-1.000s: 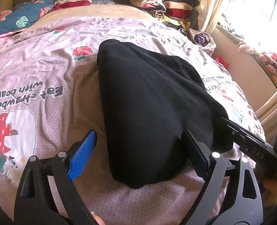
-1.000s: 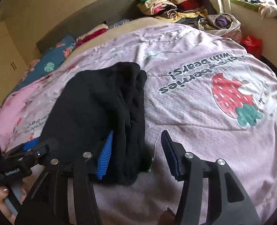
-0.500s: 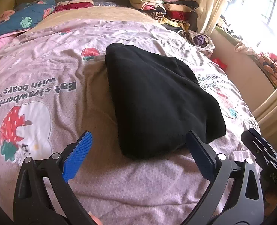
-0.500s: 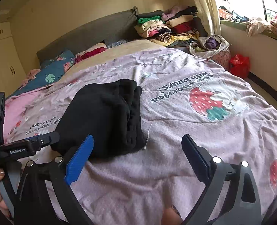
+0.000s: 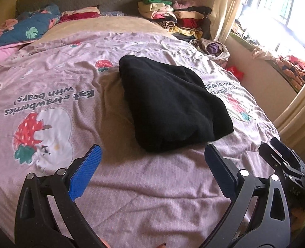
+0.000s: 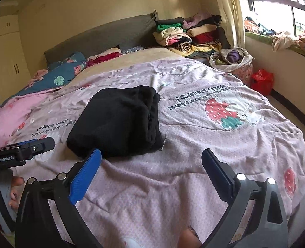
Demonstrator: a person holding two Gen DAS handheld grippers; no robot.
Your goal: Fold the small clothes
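Garment [image 5: 173, 105], black, folded into thick bundle on bedspread [image 5: 131, 190] in left wrist view; long axis running from near right toward far left, rounded fold nearest; bare spread all around; left gripper [image 5: 152, 161] spread wide, holding nothing, short of near edge. Right wrist view: same bundle [image 6: 117, 122] left of centre, stacked layers along right side; right gripper [image 6: 150, 165] gaping, empty, left finger just short of near edge; open spread to right.

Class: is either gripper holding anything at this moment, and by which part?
Nothing is held. The left gripper and right gripper are both open, apart from the folded black garment.
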